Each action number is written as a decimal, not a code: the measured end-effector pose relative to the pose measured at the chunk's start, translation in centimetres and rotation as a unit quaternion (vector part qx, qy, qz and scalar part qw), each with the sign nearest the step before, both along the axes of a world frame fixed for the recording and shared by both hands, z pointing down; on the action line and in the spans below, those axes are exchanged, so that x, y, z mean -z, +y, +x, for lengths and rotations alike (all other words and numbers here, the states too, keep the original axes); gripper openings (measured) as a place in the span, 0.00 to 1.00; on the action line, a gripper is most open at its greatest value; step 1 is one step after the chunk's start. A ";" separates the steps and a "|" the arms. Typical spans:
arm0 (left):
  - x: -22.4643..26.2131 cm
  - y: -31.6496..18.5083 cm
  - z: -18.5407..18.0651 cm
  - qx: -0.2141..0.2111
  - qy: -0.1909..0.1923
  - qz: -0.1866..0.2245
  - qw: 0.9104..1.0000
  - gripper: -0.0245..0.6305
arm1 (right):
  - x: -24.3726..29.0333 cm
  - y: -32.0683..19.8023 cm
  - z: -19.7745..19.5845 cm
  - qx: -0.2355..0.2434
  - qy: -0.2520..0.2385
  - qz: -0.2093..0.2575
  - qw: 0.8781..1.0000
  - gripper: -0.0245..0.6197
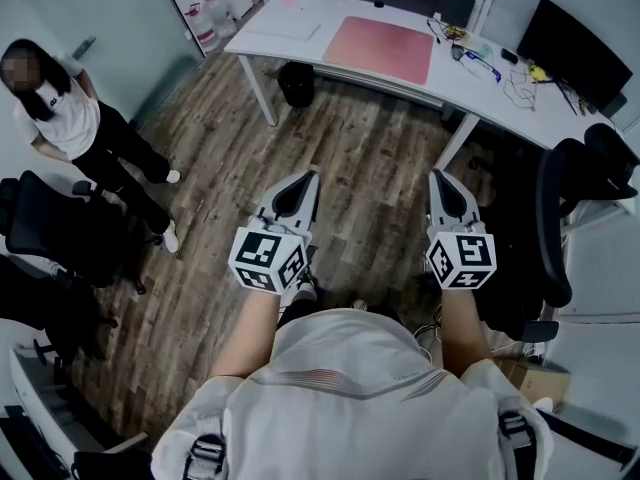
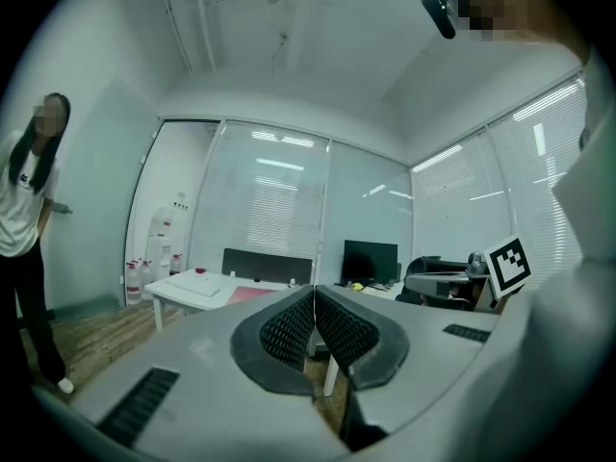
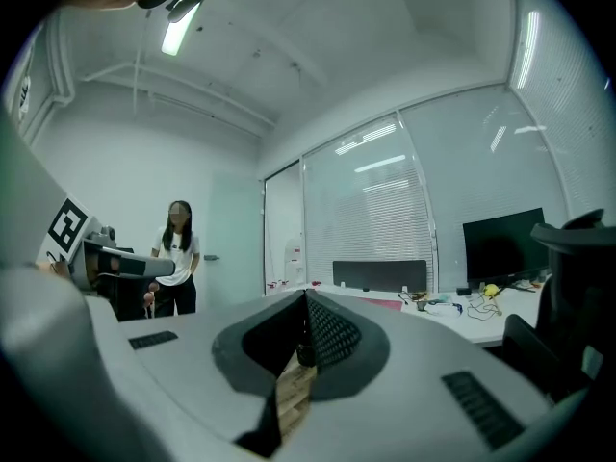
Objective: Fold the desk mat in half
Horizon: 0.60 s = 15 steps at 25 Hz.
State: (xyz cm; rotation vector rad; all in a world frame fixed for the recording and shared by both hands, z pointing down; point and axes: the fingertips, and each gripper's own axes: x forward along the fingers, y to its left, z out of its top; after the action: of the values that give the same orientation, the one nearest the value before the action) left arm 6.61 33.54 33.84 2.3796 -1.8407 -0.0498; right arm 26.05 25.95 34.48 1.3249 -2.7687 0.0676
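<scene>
Desk mat (image 1: 381, 49) flat on the white bench (image 1: 290, 30), far off across the wood floor (image 1: 350, 158). Left gripper (image 1: 308, 180) and right gripper (image 1: 440, 180) up in the air, well away from it. Fingers (image 2: 289, 333) pressed together on both, nothing between.

Both grippers hang over the wood floor (image 1: 370, 153), well short of the counter (image 1: 470, 86): left gripper (image 1: 303, 180), right gripper (image 1: 443, 180), marker cubes facing up. Ahead, the pink desk mat (image 1: 381, 48) lies flat and unfolded on that white counter, with cables (image 1: 520, 88) to its right. A person in a white shirt (image 1: 60, 118) stands off left, and a black chair (image 1: 560, 218) sits at right.
</scene>
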 end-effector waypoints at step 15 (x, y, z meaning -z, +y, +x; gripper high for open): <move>-1.4 -6.5 -8.2 -0.016 0.029 -0.007 0.999 0.06 | -0.6 -5.5 -7.5 -0.014 0.044 -0.013 0.999 0.12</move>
State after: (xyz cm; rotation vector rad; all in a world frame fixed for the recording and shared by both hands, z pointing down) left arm -1.58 27.06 35.23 2.3715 -1.7717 -0.0998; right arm 18.53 20.48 35.12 1.3257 -2.6680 0.0452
